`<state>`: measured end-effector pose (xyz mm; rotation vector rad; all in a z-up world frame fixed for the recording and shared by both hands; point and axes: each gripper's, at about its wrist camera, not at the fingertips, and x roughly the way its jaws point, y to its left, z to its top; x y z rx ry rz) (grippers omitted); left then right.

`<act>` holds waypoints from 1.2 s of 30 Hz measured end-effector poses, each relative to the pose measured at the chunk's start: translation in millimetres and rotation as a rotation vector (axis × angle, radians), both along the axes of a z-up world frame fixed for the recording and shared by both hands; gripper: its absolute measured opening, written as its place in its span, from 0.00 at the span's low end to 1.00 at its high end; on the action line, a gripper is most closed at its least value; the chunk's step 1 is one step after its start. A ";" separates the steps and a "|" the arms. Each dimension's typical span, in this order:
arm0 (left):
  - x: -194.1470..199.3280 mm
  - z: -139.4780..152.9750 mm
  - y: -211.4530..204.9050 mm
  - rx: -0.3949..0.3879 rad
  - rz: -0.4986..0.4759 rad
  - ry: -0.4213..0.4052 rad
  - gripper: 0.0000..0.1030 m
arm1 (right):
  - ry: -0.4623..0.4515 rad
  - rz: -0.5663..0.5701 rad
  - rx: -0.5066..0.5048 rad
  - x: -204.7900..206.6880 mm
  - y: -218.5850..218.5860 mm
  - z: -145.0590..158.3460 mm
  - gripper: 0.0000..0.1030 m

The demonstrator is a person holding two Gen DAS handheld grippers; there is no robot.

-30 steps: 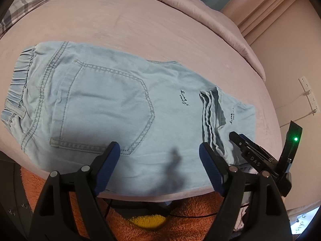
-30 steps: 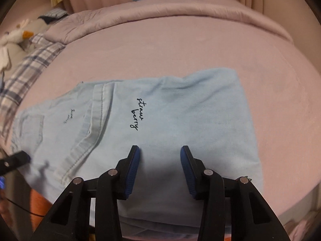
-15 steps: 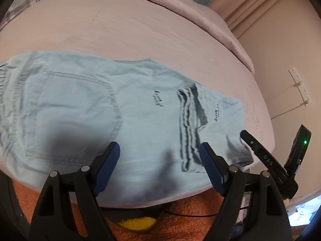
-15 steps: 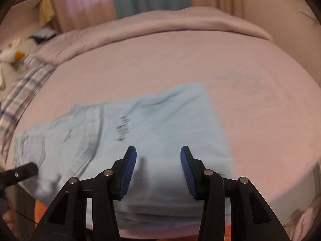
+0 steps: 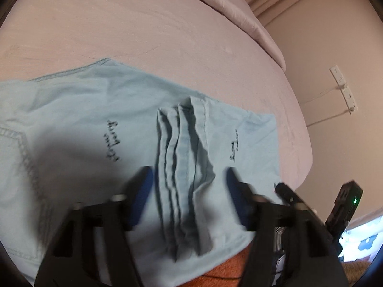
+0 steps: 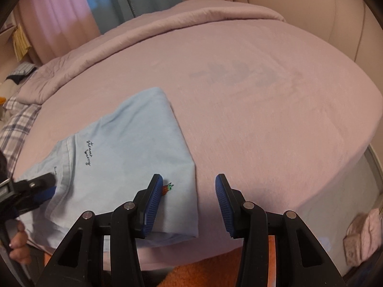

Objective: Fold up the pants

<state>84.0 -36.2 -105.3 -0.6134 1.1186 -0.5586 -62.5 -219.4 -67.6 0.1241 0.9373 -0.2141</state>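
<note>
Left wrist view: light-blue denim pants [image 5: 100,124] cover the lower left on the pink bedsheet [image 5: 167,31]. The left gripper [image 5: 189,186], jaws just closed narrower, straddles the stacked hem folds [image 5: 182,157]; whether the pads are pressing on them cannot be told.

Right wrist view: the pants [image 6: 134,143] lie lower left. The right gripper [image 6: 189,191] is half open and empty, over the folded edge [image 6: 191,167]

Dim warm light; fisheye-bent edges; left view motion-blurred, shadowed.

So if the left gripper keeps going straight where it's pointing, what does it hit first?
Most likely the stacked hem cuffs of the light blue denim pants, lying between the left gripper fingers. Depth is unclear.
</note>
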 end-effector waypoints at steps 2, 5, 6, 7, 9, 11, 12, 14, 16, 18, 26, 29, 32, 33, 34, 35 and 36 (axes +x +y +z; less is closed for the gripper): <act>2.3 -9.4 -4.2 -0.063 -0.016 0.048 0.16 | 0.002 -0.002 0.002 -4.3 2.2 -0.3 0.43; -3.9 -11.7 -5.1 -0.076 -0.020 0.040 0.09 | 0.004 -0.012 0.004 -4.7 0.8 0.2 0.43; -6.7 -7.9 -3.3 -0.061 -0.020 0.025 0.08 | 0.006 -0.015 0.004 -5.2 1.2 0.6 0.43; -8.9 -4.4 0.4 -0.054 -0.009 0.018 0.08 | 0.006 -0.018 0.000 -7.7 0.6 0.6 0.43; -15.4 7.9 10.6 -0.028 0.013 -0.009 0.07 | 0.008 -0.024 -0.011 -7.6 2.7 1.9 0.43; -22.9 22.1 20.9 0.025 0.044 -0.069 0.07 | 0.011 -0.025 -0.030 -7.6 4.6 3.0 0.43; -27.0 28.6 27.0 0.047 0.054 -0.101 0.07 | 0.010 -0.024 -0.041 -7.5 5.7 3.9 0.43; -28.7 28.5 36.0 0.035 0.062 -0.103 0.07 | 0.006 -0.019 -0.048 -7.1 7.1 6.1 0.43; -27.9 22.1 43.9 0.053 0.071 -0.089 0.07 | -0.006 -0.008 -0.053 -6.9 9.6 9.0 0.43; -29.1 15.5 47.0 0.084 0.086 -0.081 0.08 | -0.016 0.007 -0.057 -4.4 11.9 11.5 0.43; -27.0 -5.0 42.8 0.145 0.069 -0.046 0.13 | -0.035 0.096 -0.006 33.9 20.6 17.7 0.39; -24.9 -5.9 44.1 0.139 0.079 -0.032 0.14 | -0.022 0.135 0.024 56.7 25.0 13.6 0.34; -27.2 -5.7 45.1 0.146 0.084 -0.033 0.16 | 0.050 0.136 0.069 71.9 24.9 -4.4 0.34; -28.8 -5.8 44.1 0.145 0.085 -0.032 0.17 | 0.064 0.135 0.054 71.6 26.5 -10.3 0.34; -30.1 -6.1 44.4 0.145 0.087 -0.030 0.17 | 0.074 0.133 0.023 67.8 28.5 -16.1 0.34; -31.4 -6.2 45.1 0.143 0.089 -0.029 0.17 | 0.078 0.135 0.005 63.7 30.5 -19.0 0.34; -32.3 -6.4 45.1 0.143 0.089 -0.029 0.17 | 0.076 0.141 -0.014 55.4 32.2 -21.8 0.34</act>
